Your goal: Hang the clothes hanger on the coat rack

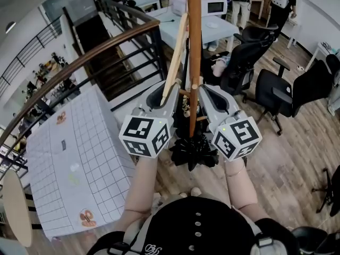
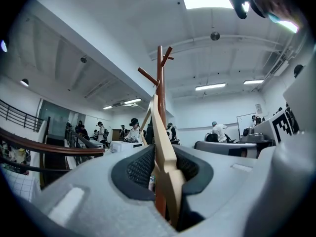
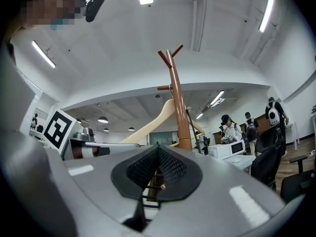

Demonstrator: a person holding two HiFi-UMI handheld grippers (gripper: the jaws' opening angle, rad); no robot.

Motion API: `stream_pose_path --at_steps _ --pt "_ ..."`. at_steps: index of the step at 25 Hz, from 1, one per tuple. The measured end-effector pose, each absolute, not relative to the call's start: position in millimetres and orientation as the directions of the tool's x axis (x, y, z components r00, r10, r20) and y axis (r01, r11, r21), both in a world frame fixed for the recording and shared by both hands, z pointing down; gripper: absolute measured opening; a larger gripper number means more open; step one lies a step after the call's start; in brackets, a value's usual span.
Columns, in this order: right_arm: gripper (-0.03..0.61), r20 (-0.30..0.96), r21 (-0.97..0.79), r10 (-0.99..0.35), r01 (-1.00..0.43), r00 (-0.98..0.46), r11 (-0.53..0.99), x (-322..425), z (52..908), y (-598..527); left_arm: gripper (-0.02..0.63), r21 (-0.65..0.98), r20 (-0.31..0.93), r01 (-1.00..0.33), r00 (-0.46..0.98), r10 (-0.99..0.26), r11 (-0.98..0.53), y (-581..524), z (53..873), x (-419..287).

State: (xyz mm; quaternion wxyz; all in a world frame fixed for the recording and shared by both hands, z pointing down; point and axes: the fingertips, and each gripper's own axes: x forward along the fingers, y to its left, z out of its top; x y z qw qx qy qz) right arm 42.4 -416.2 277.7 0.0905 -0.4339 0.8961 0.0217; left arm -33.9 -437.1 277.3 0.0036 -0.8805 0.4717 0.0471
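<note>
The brown wooden coat rack pole (image 1: 194, 62) rises straight ahead from a black base (image 1: 192, 151), with pegs at its top (image 2: 160, 65). A pale wooden hanger (image 1: 176, 54) leans along the pole's left side. Its arm (image 2: 166, 154) runs between the jaws of my left gripper (image 1: 169, 86), which stand apart with a gap beside the wood, so the gripper is open. In the right gripper view the hanger (image 3: 148, 125) slopes up to the pole (image 3: 178, 117). My right gripper (image 1: 206, 91) sits just right of the pole, pads together, nothing in them.
A white gridded table (image 1: 79, 158) stands at the left, with a curved stair railing (image 1: 79, 62) behind it. Black office chairs (image 1: 249, 52) fill the right side on the wooden floor. A white table with a microwave (image 1: 215, 7) and several people are at the back.
</note>
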Motion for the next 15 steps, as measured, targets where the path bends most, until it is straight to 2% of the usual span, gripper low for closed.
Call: stream_pose_path --at_steps 5,11,15 --pt "-0.002 -0.155 -0.035 -0.771 -0.776 -0.618 0.629 36 287 -406 0.098 0.07 -0.094 -0.84 0.531 -0.842 -0.538 -425 284 -44" --pt "-0.002 -0.115 -0.026 -0.777 -0.78 -0.619 0.626 31 303 -398 0.097 0.113 -0.192 -0.858 0.477 -0.858 -0.502 -406 287 -58" --pt "-0.002 -0.1 -0.021 -0.772 -0.775 -0.627 0.632 30 311 -391 0.095 0.146 -0.211 -0.847 0.478 -0.853 -0.511 -396 300 -59"
